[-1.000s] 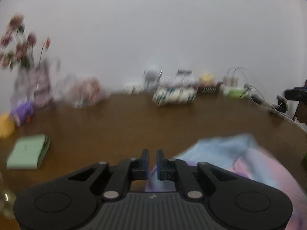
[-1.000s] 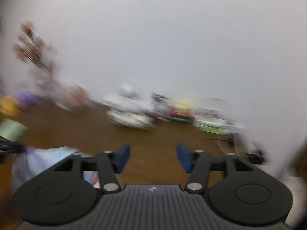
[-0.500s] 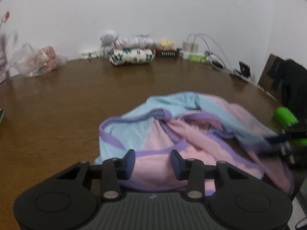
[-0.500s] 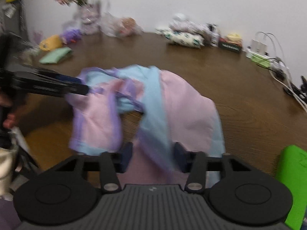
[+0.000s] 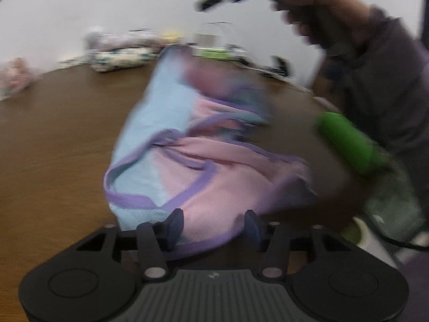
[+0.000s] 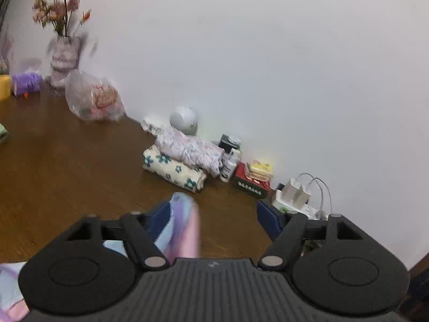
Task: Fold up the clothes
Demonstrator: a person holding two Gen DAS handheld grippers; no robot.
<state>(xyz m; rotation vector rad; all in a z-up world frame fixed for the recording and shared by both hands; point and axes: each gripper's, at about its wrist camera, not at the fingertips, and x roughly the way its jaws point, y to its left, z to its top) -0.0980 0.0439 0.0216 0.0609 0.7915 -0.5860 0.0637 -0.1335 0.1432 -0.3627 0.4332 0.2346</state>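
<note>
Both tools stand spread: left tool (image 5: 211, 224) hovers over a rumpled pink-and-blue garment (image 5: 198, 145) on the desk (image 5: 53, 134), right tool (image 6: 213, 220) raised. Garment apparently unfolded; flattening seems needed next.

Both wrist views share the table (image 5: 53, 139), wall-facing.

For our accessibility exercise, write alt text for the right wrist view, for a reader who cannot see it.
The open right gripper hovers above a brown wooden table, with a blurred pink and blue garment between its fingers. Beyond lie folded floral clothes against a white wall, and a vase of pink flowers stands at the far left.
</note>
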